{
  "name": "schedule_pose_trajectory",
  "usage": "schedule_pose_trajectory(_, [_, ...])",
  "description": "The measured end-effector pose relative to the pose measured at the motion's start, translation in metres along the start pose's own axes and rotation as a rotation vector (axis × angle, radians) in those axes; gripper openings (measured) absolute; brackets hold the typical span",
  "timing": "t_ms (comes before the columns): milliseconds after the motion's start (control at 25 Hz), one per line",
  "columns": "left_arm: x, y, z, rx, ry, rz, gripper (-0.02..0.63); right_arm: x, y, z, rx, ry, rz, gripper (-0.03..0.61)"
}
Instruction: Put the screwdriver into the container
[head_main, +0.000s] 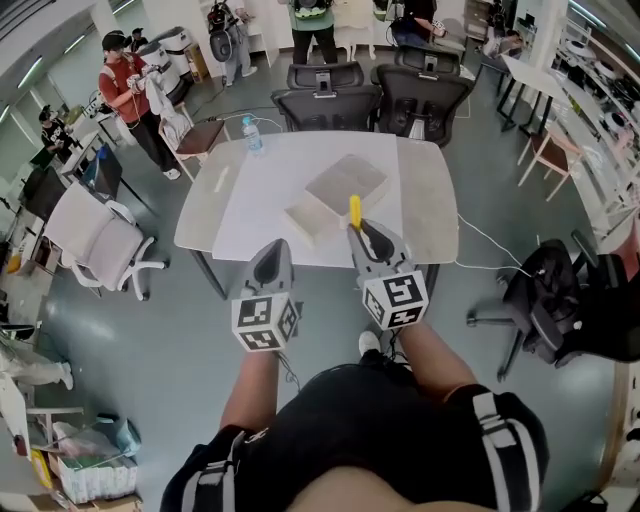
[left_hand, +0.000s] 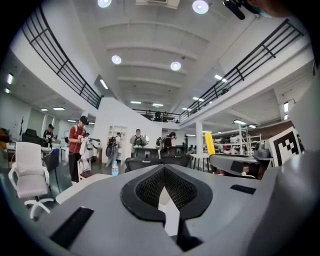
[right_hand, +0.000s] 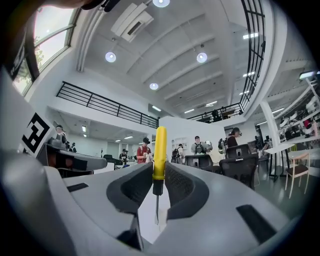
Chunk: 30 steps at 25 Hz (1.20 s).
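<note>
While chairs (head_main: 325, 95) line the table (head_main: 260, 205), bottle (head_main: 252, 135) and container (head_main: 345, 185) rest there.

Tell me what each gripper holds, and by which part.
The right gripper grips the yellow-handled screwdriver by its handle's lower end; the left gripper holds nothing.

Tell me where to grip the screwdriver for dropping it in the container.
Grip the screwdriver by its yellow handle's lower end, squeezing across it from the sides, as the right gripper does: the handle is thick, the shaft thin, the tip points back between the jaws.
</note>
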<state>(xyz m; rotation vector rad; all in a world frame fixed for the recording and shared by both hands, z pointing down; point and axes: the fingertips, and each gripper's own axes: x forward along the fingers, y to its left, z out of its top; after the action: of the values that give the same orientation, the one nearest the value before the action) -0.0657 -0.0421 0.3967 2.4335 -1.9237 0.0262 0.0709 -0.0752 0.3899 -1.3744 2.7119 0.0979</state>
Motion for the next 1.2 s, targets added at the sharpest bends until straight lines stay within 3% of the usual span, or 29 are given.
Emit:
schedule_pose_trajectory(440, [0.106, 0.036, 0.015, -0.042, 0.009, 0.057, 0.012, 0.096, -0.065, -0.007, 0.006, 0.034, 0.057, 0.066])
schedule_pose_trajectory(840, [0.198, 0.046, 0.019, 0.003, 0.032, 0.113, 0.012, 0.170, -0.131, -0.019, 0.021, 0.054, 0.119, 0.066])
schedule_pose_trajectory(1200, [0.237, 0.065, -0.004, 0.002, 0.071, 0.100, 0.012, 0.210, -0.136, -0.047, 0.101, 0.120, 0.148, 0.066])
